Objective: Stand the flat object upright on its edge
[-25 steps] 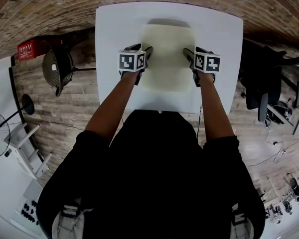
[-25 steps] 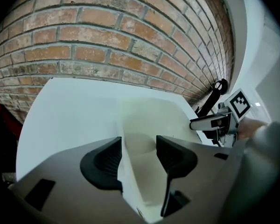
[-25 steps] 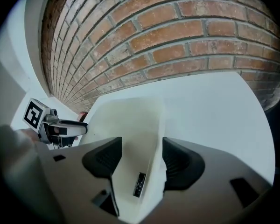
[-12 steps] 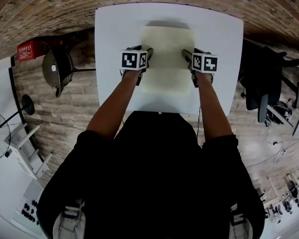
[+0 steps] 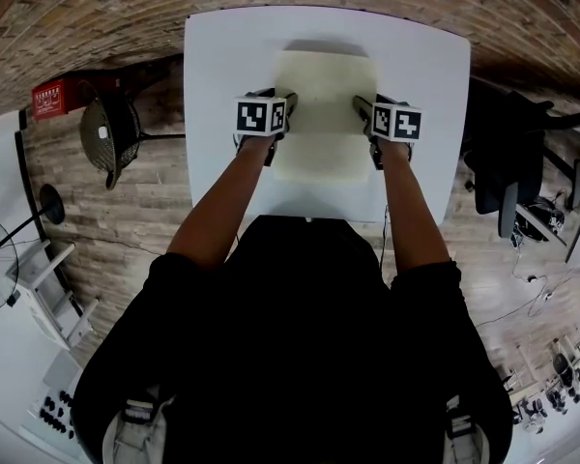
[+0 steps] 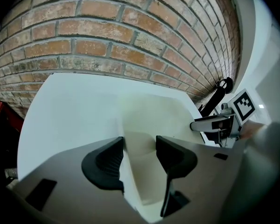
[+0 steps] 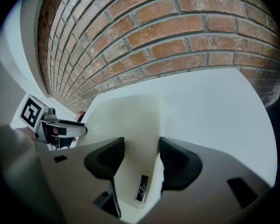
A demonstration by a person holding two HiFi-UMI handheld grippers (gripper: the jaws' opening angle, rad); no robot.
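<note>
A pale cream flat slab point(image 5: 324, 90) lies on the white table point(image 5: 222, 66). My left gripper point(image 5: 278, 98) is at the slab's left edge and my right gripper point(image 5: 365, 102) at its right edge. In the left gripper view the slab point(image 6: 154, 111) runs up from between the jaws of the left gripper point(image 6: 140, 146), which straddle its edge with a gap. In the right gripper view the slab point(image 7: 126, 115), with a small dark label point(image 7: 142, 187) on its side, sits between the jaws of the right gripper point(image 7: 141, 148). Those jaws have just been closing a little. I see no pad pressing.
The table's near edge is just under my forearms. A brick wall point(image 6: 107, 36) rises behind its far edge. Off the table stand a dark round chair point(image 5: 111, 133) and a red box point(image 5: 53, 97) at left, and an office chair point(image 5: 503, 172) at right.
Both grippers have shifted slightly inward, toward the slab's edges. The slab itself has hardly moved.
</note>
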